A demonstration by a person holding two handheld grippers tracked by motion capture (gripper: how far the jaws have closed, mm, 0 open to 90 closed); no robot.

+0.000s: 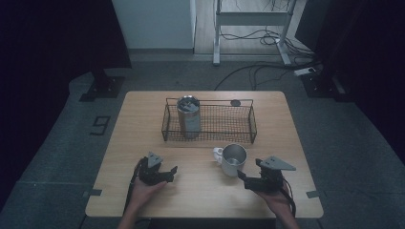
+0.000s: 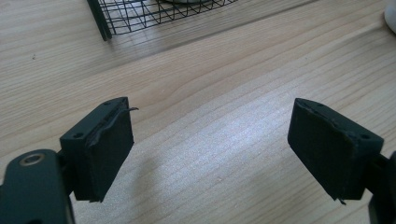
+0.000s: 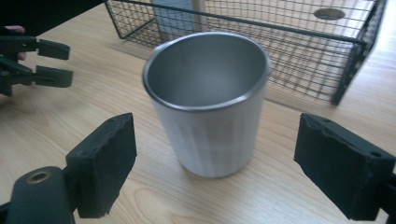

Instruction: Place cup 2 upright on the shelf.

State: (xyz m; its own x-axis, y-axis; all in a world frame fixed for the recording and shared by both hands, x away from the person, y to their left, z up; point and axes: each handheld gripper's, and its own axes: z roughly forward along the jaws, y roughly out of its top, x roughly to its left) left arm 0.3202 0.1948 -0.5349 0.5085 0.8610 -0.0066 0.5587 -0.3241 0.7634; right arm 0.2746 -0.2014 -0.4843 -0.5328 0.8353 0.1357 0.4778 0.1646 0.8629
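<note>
The steel mug [image 3: 208, 100] stands upright on the worktop [image 1: 143, 129], just in front of the wire basket [image 1: 251, 125]. The right tool [image 1: 244, 177] faces it, released, its pads apart and clear of the mug. The left tool [image 1: 171, 171] is released over bare wood.

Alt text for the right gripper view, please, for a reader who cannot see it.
A metal mug stands upright and empty on the wooden table, just ahead of the right gripper, whose two black jaws stand apart on either side without touching it. Behind the mug is a black wire basket; the left gripper shows at the far left.
</note>
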